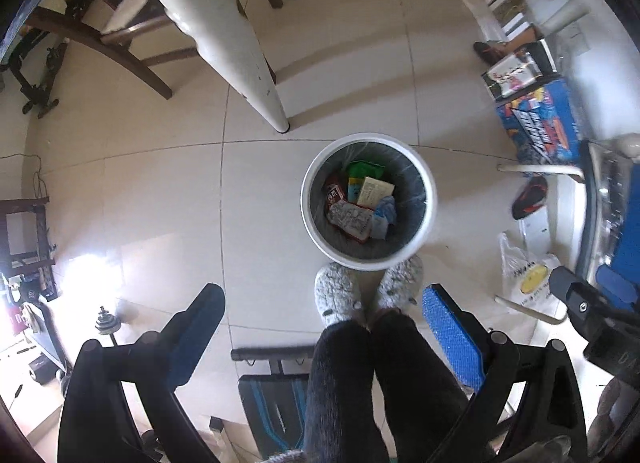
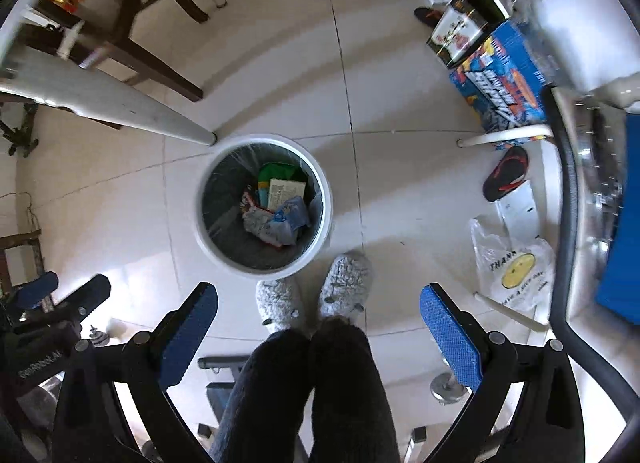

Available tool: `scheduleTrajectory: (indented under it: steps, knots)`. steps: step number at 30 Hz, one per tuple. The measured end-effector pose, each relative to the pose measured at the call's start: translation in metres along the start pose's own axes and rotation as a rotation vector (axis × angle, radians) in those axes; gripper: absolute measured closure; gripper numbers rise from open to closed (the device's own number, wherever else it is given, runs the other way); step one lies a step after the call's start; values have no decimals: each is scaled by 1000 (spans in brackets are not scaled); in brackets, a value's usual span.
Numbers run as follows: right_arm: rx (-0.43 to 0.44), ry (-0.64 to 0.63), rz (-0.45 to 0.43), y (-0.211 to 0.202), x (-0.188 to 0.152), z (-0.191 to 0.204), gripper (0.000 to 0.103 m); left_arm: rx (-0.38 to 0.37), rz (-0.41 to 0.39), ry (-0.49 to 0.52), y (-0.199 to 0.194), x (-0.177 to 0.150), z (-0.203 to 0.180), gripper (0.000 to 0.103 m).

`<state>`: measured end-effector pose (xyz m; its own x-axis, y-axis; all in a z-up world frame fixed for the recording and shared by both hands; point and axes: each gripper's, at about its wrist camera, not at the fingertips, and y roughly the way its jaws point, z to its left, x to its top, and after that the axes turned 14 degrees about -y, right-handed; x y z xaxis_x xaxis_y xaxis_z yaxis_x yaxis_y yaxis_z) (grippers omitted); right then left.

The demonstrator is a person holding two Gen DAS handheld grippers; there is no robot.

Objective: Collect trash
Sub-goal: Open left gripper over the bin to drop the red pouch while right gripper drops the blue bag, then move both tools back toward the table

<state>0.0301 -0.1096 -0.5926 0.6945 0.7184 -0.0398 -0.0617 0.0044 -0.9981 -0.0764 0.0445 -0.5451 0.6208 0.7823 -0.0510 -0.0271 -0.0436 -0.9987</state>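
Note:
A round white trash bin with a grey liner stands on the tiled floor, also in the right wrist view. Inside lie several pieces of trash: a green wrapper, a beige card, red packets and crumpled blue plastic. My left gripper is open and empty, high above the floor, with the bin ahead of it. My right gripper is open and empty, with the bin ahead and to its left. The right gripper also shows at the left wrist view's right edge.
The person's grey slippers touch the bin's near side. A white table leg stands beyond the bin. A wooden chair is at far left. Boxes, a sandal and a white plastic bag lie right.

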Motion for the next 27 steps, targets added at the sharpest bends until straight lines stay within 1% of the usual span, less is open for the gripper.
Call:
scheduleTrajectory:
  steps: [6,10,12,14,16,17,21,24,27]
  knots:
    - [18,0,-22,-93,-22,8,1,-21,0,3,-72,-23,5,2]
    - [46,3,-19,-148,-40,16,1,-41,-25,9,-119,-34,9,2]
    - [67,10,-31,-177,-47,21,1,-52,-50,10,-146,-34,12,2]
    - [99,30,-51,-205,-50,23,1,-70,-113,27,-178,-28,10,2]
    - [126,52,-84,-230,-47,22,1,-68,-180,40,-202,-18,6,2]
    - [134,61,-105,-243,-43,22,1,-65,-227,43,-218,-8,2,2]
    - [152,123,-218,-297,-17,9,1,-83,-339,41,-259,31,-16,2]
    - [150,167,-297,-333,11,-10,1,-74,-419,80,-285,63,-44,2]
    - [133,215,-343,-358,41,-39,1,-56,-473,141,-301,103,-82,2]
